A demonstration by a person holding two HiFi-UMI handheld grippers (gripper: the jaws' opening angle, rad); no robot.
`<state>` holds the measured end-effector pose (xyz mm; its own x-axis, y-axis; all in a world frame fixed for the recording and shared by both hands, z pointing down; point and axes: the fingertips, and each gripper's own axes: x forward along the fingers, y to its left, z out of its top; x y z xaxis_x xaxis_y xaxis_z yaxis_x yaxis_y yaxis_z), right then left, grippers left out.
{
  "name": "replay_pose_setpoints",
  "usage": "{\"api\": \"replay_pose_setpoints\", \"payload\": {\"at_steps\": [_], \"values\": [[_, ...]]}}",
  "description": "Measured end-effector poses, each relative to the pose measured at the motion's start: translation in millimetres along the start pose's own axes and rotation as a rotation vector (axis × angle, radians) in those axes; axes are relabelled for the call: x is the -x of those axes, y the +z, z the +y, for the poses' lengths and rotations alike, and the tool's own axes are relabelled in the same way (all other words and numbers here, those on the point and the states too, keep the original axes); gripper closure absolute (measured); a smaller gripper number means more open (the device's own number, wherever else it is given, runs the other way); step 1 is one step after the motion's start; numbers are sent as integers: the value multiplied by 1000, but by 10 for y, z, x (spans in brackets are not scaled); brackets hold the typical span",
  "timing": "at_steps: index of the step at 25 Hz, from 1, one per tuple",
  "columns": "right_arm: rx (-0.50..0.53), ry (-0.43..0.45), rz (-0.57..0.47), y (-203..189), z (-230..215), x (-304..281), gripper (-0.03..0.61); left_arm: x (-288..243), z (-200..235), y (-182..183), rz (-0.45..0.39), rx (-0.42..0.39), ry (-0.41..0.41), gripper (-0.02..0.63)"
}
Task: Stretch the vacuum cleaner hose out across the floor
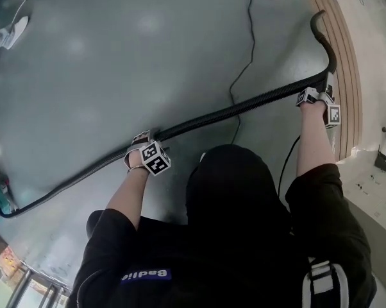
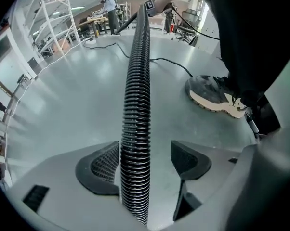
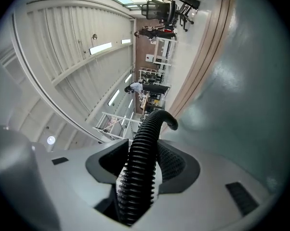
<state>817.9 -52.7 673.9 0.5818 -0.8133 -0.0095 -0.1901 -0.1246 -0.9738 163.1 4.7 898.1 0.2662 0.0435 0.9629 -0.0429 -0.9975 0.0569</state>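
On the right gripper (image 3: pixel 140 163) the jaws are clenched on the ribbed black vacuum cleaner hose (image 1: pixel 244 108) near its curved end, probably to anchor that end. On the left gripper (image 2: pixel 145 159) they stand released with the hose passing loosely between, seemingly free to slide. The hose runs almost straight over the grey floor (image 1: pixel 116 63), crossing a thin power cord (image 1: pixel 252 24). The only writing, white letters on the shirt patch (image 1: pixel 146 275), is too unclear to read.

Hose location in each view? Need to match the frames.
Head view: hose runs diagonally, lower left to upper right.
Left gripper view: hose up the centre, between open jaws.
Right gripper view: hose bottom centre, clamped in the jaws.
Shared landmark: right gripper on the hose, top centre in left gripper view.
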Motion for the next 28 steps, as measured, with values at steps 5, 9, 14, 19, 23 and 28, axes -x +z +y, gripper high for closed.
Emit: {"api": "replay_pose_setpoints", "payload": {"at_steps": [5, 9, 14, 19, 23, 28], "values": [[61, -190, 1, -103, -634, 128, 391, 43, 123, -106, 37, 45, -2, 434], [215, -338, 14, 24, -1062, 257, 397, 107, 86, -139, 32, 91, -44, 439], [337, -400, 178, -179, -1358, 208, 397, 242, 112, -163, -30, 197, -54, 439], [406, -325, 279, -551, -1118, 107, 396, 437, 193, -115, -116, 261, -7, 437], [489, -138, 469, -1357, -607, 114, 396, 763, 353, -231, -245, 348, 60, 437], [484, 78, 743, -2900, 1, 460, 396, 1289, 504, -446, -424, 410, 158, 437]]}}
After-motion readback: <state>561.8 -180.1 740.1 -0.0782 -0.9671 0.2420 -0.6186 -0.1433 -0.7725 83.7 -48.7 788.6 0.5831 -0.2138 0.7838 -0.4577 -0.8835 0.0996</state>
